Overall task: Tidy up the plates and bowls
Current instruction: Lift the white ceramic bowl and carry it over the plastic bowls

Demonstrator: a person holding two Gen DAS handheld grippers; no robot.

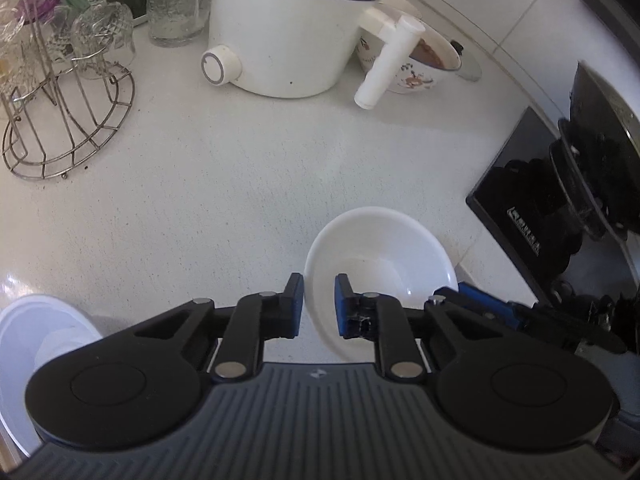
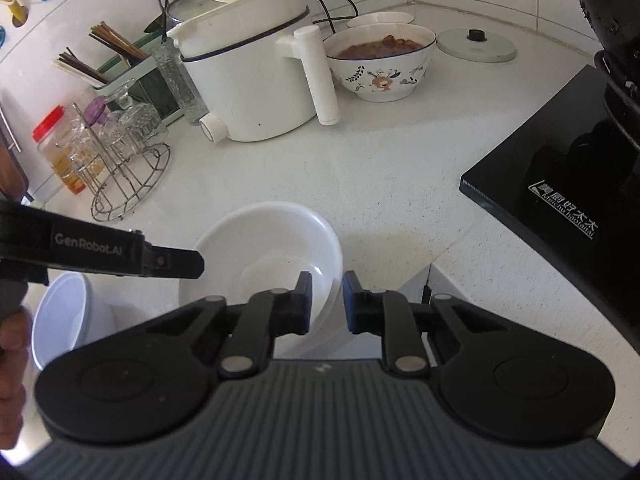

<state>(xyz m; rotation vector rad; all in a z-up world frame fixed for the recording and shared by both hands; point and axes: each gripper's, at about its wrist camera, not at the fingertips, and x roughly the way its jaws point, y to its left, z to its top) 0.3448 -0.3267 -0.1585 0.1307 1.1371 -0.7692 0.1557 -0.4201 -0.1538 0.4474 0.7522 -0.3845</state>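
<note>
A plain white bowl [image 1: 380, 256] [image 2: 272, 248] sits at the counter's front edge. My left gripper [image 1: 319, 304] straddles its left rim, one finger outside and one inside, with a gap on both sides. My right gripper [image 2: 327, 304] straddles its right rim the same way. Both are open and neither is closed on the rim. The left gripper's finger [image 2: 172, 264] shows from the side at the bowl's left rim. The right gripper's blue finger [image 1: 480, 304] shows at the bowl's right. A second white bowl [image 1: 36, 344] [image 2: 60, 320] sits at the lower left.
A white electric pot [image 1: 288, 28] [image 2: 248, 76] stands at the back. A patterned bowl of brown food [image 2: 380, 60] and a lid [image 2: 476, 44] are beside it. A wire rack with glasses [image 1: 68, 92] [image 2: 128, 160] is at the left. A black stove [image 2: 560, 184] with a wok [image 1: 600, 152] is at the right.
</note>
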